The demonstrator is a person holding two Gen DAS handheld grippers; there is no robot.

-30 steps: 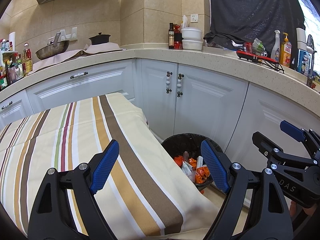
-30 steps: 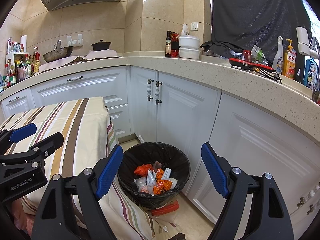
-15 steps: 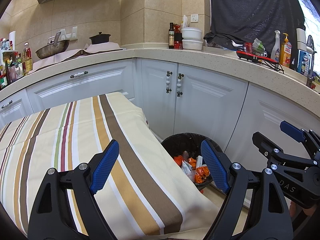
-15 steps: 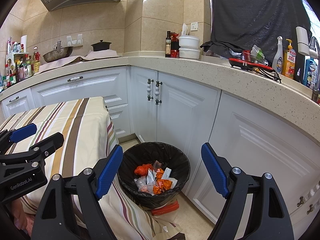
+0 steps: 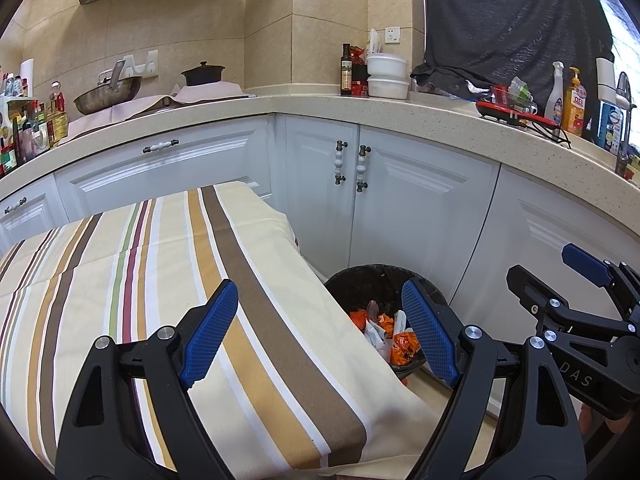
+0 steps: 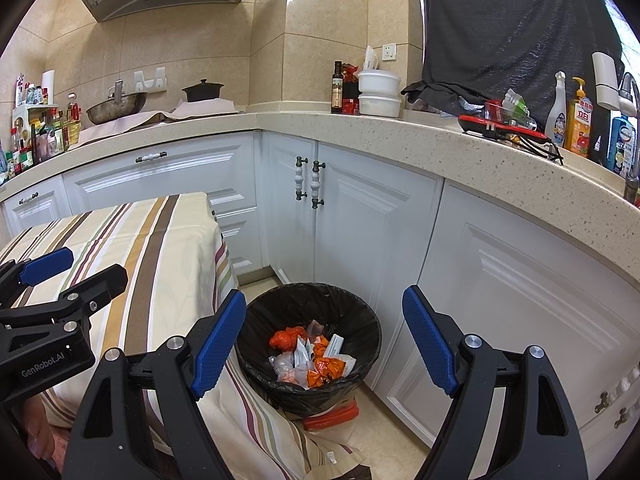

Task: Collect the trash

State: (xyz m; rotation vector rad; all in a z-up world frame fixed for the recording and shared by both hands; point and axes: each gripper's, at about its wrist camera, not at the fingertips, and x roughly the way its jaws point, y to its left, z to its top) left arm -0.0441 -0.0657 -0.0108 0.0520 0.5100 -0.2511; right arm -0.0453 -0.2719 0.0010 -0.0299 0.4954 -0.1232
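Trash lies in the black-lined bin on the floor by the cabinets, fully seen only from the right claw; the striped surface half hides it under the left claw. Both claws gape, empty.

floor: black-lined trash bin | table: striped cloth, bare
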